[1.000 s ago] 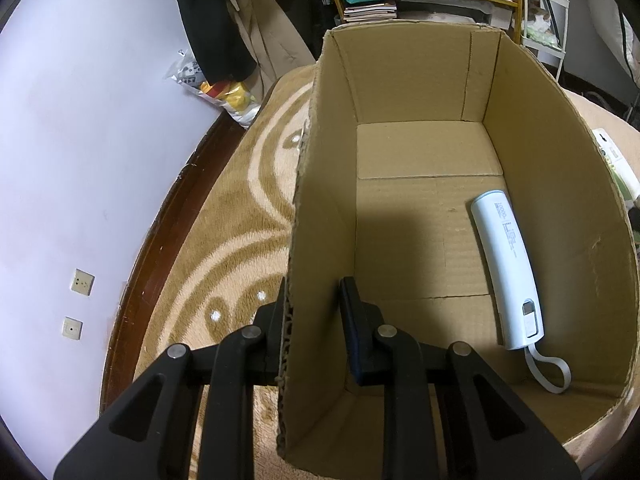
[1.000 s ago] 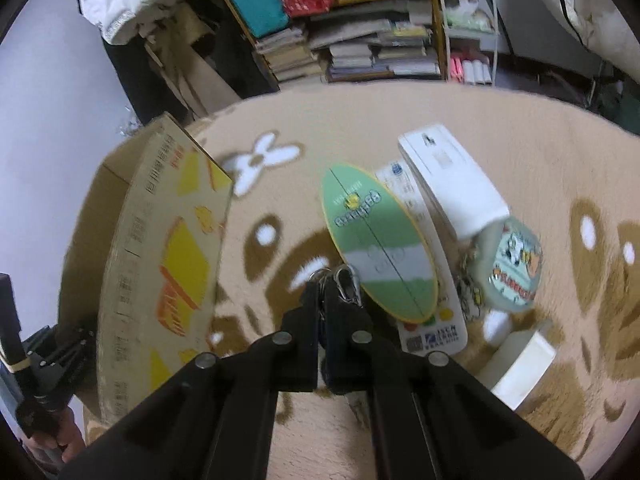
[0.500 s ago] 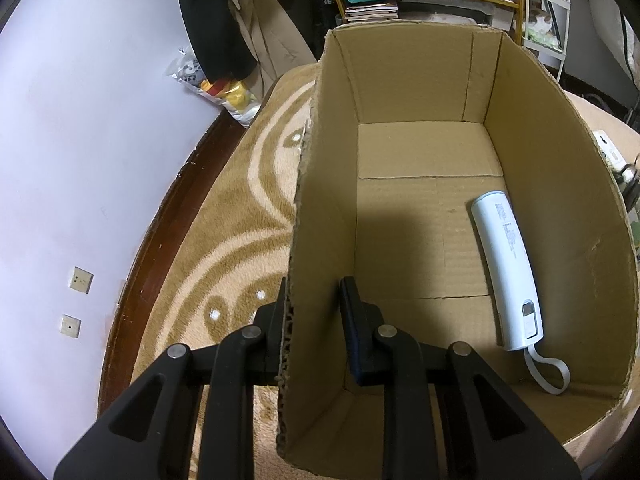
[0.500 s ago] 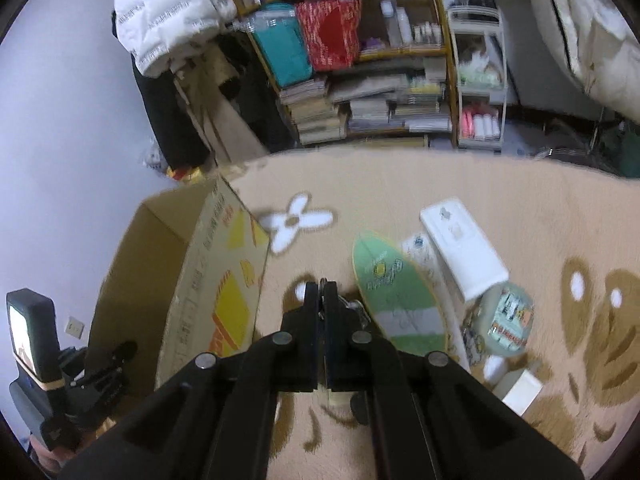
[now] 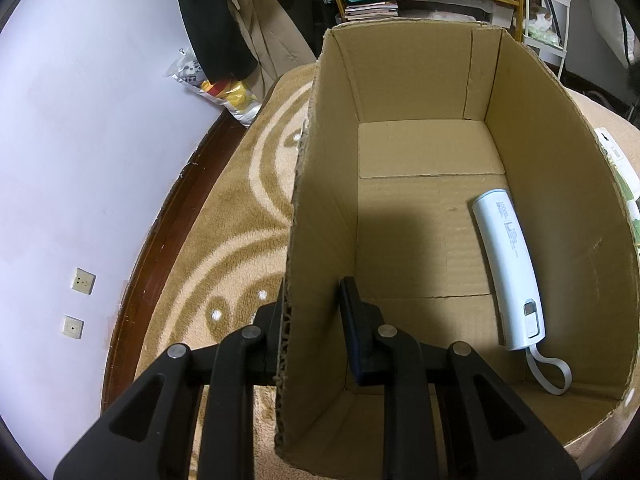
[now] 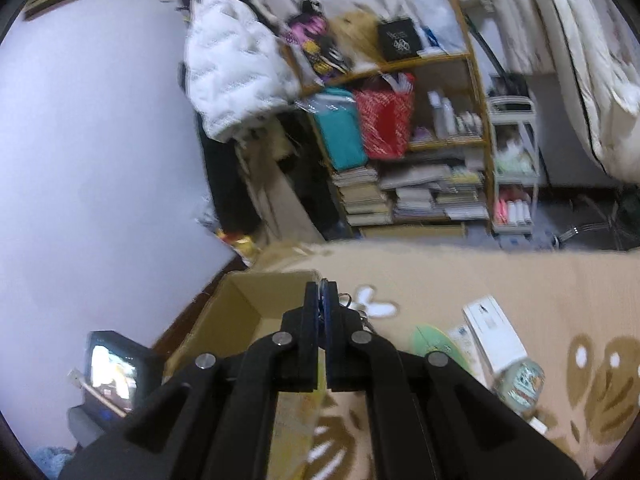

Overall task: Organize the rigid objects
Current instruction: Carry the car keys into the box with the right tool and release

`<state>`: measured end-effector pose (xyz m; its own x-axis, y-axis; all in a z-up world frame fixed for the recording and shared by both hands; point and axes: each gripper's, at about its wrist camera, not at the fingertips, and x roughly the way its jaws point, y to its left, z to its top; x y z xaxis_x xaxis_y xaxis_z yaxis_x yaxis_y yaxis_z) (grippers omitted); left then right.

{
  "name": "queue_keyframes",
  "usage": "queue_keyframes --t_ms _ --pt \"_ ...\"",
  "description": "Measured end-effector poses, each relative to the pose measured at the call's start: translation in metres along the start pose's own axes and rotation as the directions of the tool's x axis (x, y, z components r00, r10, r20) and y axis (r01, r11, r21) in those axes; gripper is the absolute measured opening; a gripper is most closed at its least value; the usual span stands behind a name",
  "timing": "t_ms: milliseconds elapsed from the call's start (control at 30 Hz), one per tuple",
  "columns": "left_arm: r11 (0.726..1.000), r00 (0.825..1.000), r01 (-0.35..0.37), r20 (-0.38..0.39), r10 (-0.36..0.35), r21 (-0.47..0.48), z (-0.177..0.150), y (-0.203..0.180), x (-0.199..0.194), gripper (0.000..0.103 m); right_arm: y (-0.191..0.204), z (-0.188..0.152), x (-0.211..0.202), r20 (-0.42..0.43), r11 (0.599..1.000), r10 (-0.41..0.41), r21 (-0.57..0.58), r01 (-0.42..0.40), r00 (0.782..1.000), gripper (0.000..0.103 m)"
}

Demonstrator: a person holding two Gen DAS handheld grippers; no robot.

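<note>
In the left wrist view an open cardboard box stands on a tan rug. A white stick-shaped device with a grey strap lies on its floor by the right wall. My left gripper straddles the box's left wall near the front corner, shut on it. In the right wrist view my right gripper is raised above the box and is shut on a keychain; its metal rings poke out beside the fingertips. The rest of the keychain is hidden.
On the rug right of the box lie a green oval item, a white carton and a round printed tin. A full bookshelf stands behind. A small lit screen sits at the lower left. A wall runs along the left.
My right gripper has lifted off the rug with the keychain and swung left and up toward the box. The left gripper and the box have stayed put.
</note>
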<state>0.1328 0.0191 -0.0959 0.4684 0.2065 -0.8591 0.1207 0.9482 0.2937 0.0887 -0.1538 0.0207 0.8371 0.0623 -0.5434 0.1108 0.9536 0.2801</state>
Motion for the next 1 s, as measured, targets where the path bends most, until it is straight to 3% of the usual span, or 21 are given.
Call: queue_keyframes --t_ms 333,500,900,1000 --pt "1.000 1.000 0.001 0.000 -0.001 0.001 0.001 0.001 0.001 0.022 0.057 -0.010 -0.001 -0.012 0.986 0.129 -0.101 -0.130 0.992 0.003" --pt "1.000 1.000 0.005 -0.003 -0.005 0.000 0.003 0.002 0.002 0.022 0.077 -0.031 0.011 -0.069 0.978 0.130 -0.157 -0.139 0.989 0.003" --pt "1.000 1.000 0.002 -0.001 -0.002 0.005 0.003 0.002 0.002 0.022 0.071 -0.058 0.039 -0.180 0.976 0.109 -0.166 -0.139 0.978 0.003" --pt "1.000 1.000 0.002 -0.002 -0.002 0.007 0.003 0.002 0.002 0.022 0.070 -0.061 0.042 -0.185 0.978 0.074 -0.180 -0.108 0.980 0.003"
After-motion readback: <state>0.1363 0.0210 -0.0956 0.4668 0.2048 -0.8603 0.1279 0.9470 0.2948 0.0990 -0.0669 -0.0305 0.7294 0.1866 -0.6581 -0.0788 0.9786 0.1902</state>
